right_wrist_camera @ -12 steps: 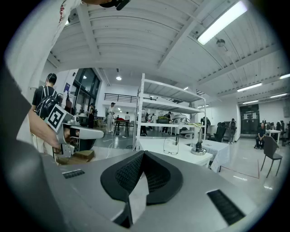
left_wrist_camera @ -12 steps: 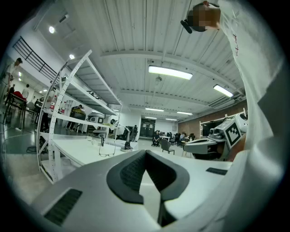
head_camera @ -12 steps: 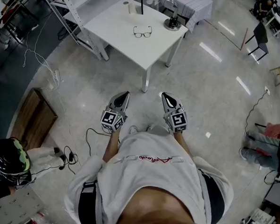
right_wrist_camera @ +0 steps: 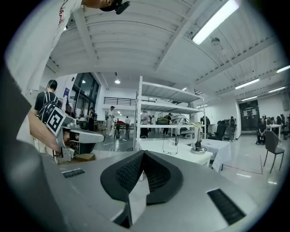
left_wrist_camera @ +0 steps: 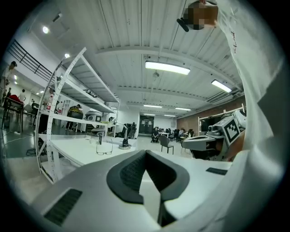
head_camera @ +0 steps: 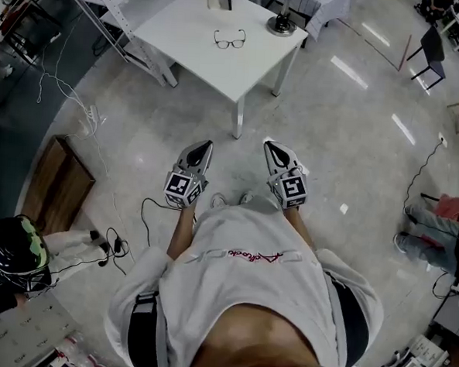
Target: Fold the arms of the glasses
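Glossy workshop floor (head_camera: 333,139), white table (head_camera: 244,73), glasses (head_camera: 230,39) on top

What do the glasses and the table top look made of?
Glasses: thin dark frame, clear lenses; plastic or coated metal, too small to tell which. Table: matte white top, likely laminate or painted board, since it shows no glare, unlike the glossy floor mirroring the ceiling lights.

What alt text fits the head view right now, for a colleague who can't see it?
Seen from above, a person stands on a glossy floor holding the left gripper and right gripper out front, both shut and empty, short of a white table where the glasses lie untouched.
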### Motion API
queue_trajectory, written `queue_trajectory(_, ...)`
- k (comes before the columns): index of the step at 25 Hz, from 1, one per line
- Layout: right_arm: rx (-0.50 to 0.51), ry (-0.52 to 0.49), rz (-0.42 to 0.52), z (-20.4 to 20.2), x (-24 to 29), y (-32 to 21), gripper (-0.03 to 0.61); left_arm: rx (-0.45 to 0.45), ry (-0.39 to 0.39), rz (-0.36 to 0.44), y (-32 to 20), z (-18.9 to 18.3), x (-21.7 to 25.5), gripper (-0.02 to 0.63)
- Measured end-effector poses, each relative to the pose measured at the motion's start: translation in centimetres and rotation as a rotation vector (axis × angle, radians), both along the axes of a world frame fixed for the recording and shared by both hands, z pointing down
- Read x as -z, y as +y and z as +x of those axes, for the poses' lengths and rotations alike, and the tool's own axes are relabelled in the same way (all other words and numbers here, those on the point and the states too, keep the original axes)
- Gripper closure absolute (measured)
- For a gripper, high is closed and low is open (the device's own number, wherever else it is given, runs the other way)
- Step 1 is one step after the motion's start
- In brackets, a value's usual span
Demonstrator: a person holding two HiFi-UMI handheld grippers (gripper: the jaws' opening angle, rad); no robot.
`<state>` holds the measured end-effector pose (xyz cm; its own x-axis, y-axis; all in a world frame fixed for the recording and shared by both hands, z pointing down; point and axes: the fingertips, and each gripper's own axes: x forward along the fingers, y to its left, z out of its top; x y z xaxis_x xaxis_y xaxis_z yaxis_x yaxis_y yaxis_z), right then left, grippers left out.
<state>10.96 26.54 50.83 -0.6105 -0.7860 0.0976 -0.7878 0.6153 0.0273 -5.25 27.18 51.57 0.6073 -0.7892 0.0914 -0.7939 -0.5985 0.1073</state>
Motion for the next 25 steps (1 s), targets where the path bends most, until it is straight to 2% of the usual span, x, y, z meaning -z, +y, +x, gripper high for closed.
queue_trajectory(4,0.02,-0.01,0.002,1.6,-0.4,1.0,0.549,0.002,-0.018,0.014,0.8,2.0,0.0,0.591)
queue_trajectory(11,0.03,-0.024,-0.026,2.2,-1.5,0.2,0.549,0.004,-0.035,-0.013,0.5,2.7,-0.6,0.591)
queue_trajectory(25,0.081,-0.009,-0.028,2.4,-2.3,-2.6,0.548,0.035,0.004,-0.002,-2.0,3.3,-1.1,0.591)
